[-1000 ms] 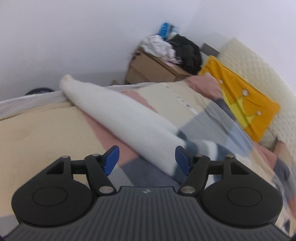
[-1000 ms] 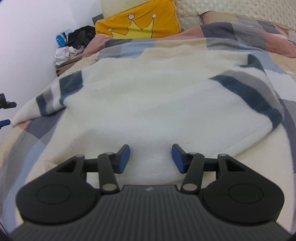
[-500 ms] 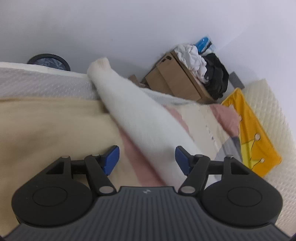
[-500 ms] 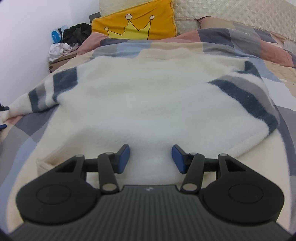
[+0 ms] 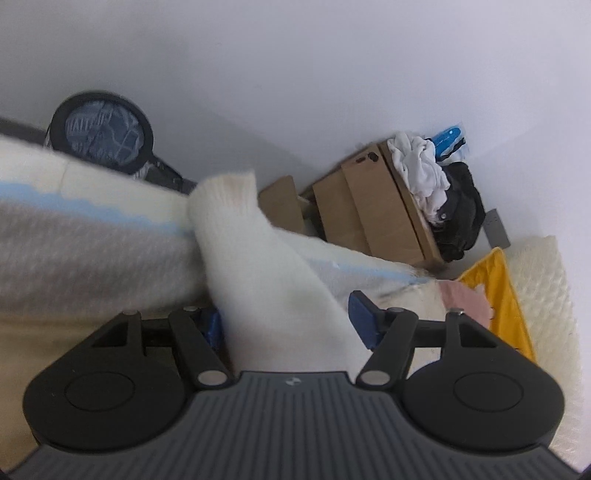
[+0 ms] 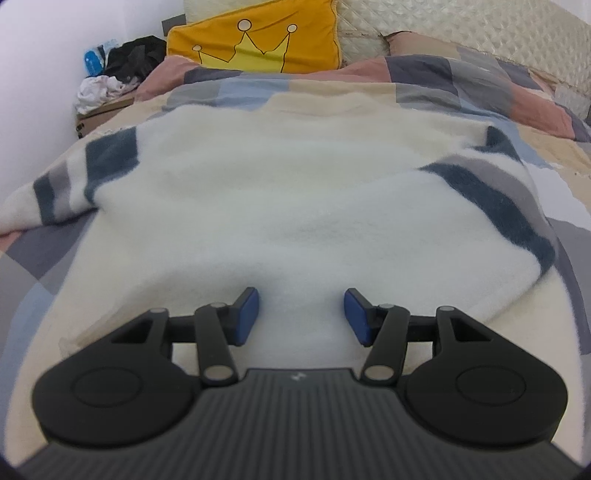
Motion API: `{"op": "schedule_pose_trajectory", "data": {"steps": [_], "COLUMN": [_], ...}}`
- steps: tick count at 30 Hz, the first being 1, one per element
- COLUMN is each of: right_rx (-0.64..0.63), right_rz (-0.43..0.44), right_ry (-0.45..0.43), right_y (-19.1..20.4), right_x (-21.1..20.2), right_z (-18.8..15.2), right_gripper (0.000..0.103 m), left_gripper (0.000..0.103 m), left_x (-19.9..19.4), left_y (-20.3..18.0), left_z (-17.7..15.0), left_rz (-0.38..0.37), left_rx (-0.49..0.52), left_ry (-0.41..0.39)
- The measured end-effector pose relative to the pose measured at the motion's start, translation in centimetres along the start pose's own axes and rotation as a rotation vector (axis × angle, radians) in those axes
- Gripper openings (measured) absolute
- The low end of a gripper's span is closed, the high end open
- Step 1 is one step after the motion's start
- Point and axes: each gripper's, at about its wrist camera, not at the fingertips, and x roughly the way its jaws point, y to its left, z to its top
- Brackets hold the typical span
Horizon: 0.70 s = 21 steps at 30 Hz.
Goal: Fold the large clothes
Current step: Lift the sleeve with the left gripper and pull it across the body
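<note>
left wrist view: the left tool (image 5: pixel 288 325) stands with its blue pads wide apart, and the white sleeve (image 5: pixel 258 266) of the sweater runs up between them. the left pad is partly hidden behind the fleece, while the right pad sits just beside the cloth; whether either one presses on it i cannot tell. the sleeve's cuff end hangs over the edge of the bed (image 5: pixel 74 251), next to the mattress side with its thin blue line. past the bed stands a round black fan (image 5: pixel 101 131) on the floor, then a cardboard box (image 5: pixel 373 210) against the wall with white and black clothes (image 5: pixel 439 188) heaped on top. a yellow pillow (image 5: pixel 506 295) shows at the right.

right wrist view: the right tool (image 6: pixel 301 314) hovers about half open over the lower hem of the white sweater (image 6: pixel 295 206), nothing gripped between its pads. the sweater lies spread flat on the patchwork quilt (image 6: pixel 461 77), both sleeves banded in dark blue and grey, one reaching left, one folded along the right side. the crown pillow leans against the quilted headboard (image 6: pixel 461 29).
</note>
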Motion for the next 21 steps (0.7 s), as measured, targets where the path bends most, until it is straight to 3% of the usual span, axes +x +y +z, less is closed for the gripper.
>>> {"op": "schedule_pose_trajectory", "data": {"steps": [2, 3, 6, 9, 11, 17, 21], "right_rx": [-0.02, -0.024, 0.016, -0.017, -0.029, -0.007, 0.032], "right_rz": [-0.012, -0.017, -0.006, -0.009, -0.014, -0.002, 0.022], "right_ry": [-0.002, 0.0, 0.011, 0.007, 0.003, 0.009, 0.01], "right_y": [0.3, 0.4, -0.1, 0.1, 0.3, 0.0, -0.6], "right_x": [0.1, 0.2, 0.6, 1.1, 1.2, 1.0, 0.3], "right_z": [-0.1, -0.2, -0.4, -0.8, -0.8, -0.5, -0.1], "right_gripper": [0.057, 0.057, 0.057, 0.058, 0.058, 0.058, 0.057], "left_gripper": [0.064, 0.051, 0.034, 0.023, 0.016, 0.013, 0.013], "left_x": [0.7, 1.0, 2.0, 1.9, 1.3, -3.3, -7.6], "left_y": [-0.5, -0.9, -3.2, -5.1, -6.1, -12.3, -17.9], "left_z": [0.5, 0.6, 0.4, 0.3, 0.5, 0.0, -1.3], "left_rz": [0.037, 0.061, 0.145, 0.155, 0.151, 0.101, 0.002], "left_rx": [0.043, 0.076, 0.254, 0.373, 0.4, 0.59, 0.688], "left_ry": [-0.016, -0.024, -0.042, -0.074, -0.083, -0.185, -0.244]}}
